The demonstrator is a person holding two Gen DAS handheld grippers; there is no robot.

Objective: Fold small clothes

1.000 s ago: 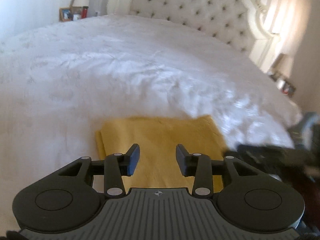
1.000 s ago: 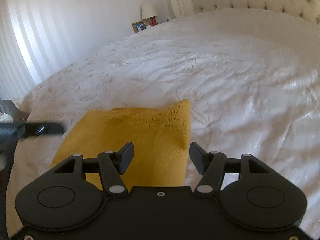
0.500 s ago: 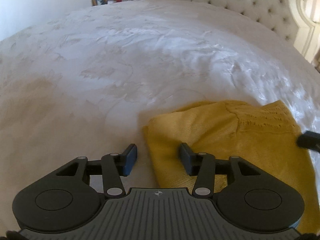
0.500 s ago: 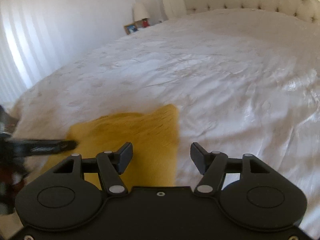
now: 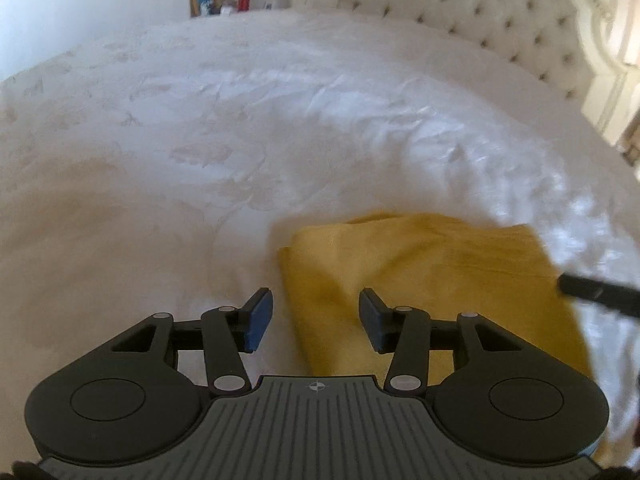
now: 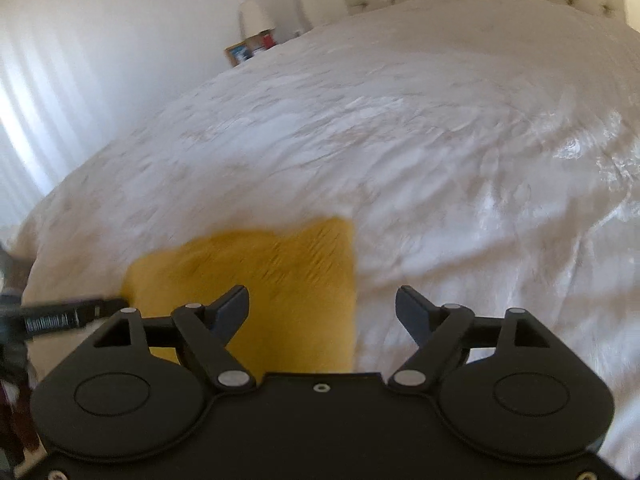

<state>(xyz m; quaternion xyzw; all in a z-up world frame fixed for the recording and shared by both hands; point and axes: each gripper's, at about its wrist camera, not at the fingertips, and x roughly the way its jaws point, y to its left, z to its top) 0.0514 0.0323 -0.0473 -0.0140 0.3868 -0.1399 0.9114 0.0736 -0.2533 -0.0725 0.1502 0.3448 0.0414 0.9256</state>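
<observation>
Two open tools, holding nothing, flank a folded yellow garment (image 5: 432,276) on a white bed (image 5: 240,120): left tool (image 5: 316,318) straddles its left edge, right tool (image 6: 322,312), just widened, its right edge.

A white embroidered bedspread (image 5: 280,128) is spread over the bed. A tufted headboard (image 5: 500,20) is seen behind; a lamp (image 6: 253,18) and framed picture (image 6: 239,53) are set beyond its far corner.

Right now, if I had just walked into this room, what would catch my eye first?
The folded mustard-yellow knitted garment stands out most, lying on the near part of the wide white embroidered bedspread. Next come the two black hand-held grippers: the left gripper over the garment's left edge and the right gripper over its right edge, both with jaws apart. Behind stands a cream button-tufted headboard.
</observation>
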